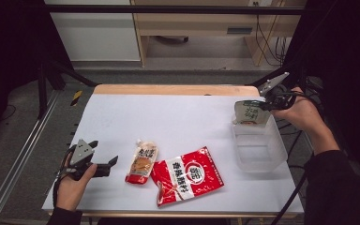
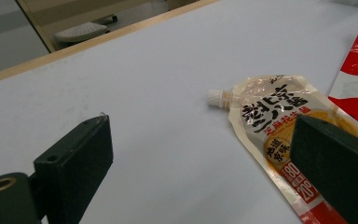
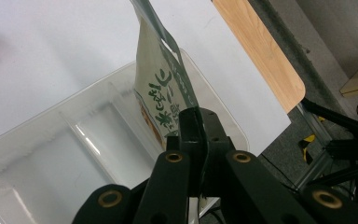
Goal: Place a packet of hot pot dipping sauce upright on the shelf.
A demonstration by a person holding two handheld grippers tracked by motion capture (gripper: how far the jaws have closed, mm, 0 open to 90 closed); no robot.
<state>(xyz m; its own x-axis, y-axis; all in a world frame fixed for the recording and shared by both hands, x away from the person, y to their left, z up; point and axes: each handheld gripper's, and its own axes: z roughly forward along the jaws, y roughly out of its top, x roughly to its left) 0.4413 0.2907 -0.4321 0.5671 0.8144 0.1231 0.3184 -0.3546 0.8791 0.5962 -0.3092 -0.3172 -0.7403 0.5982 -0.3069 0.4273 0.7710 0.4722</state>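
1. From the high view I see my right gripper at the table's far right corner, its jaws clamped on the edge of a green-printed pouch
2. That pouch hangs over the far end of the clear tub, which sits at the table's right edge – in the right gripper view the pouch stands on edge above the tub, its lower end inside the rim; whether it touches the floor of the tub I cannot tell
3. In the right gripper view the right gripper has its jaws pressed together with only the pouch's thin edge between them
4. My left gripper rests low at the near left of the table, held in my left hand, jaws spread wide and holding nothing
5. In the left gripper view the jaws of the left gripper stand well apart over bare white table – the right jaw overlaps the near part of an orange spout pouch
6. That spout pouch lies flat near the table's middle front, white cap pointing away from me, just right of the left gripper
7. A red sachet lies flat beside it on the right, its near-left corner touching or slightly overlapping the spout pouch's lower end
8. My right hand comes in from the right, in a dark sleeve
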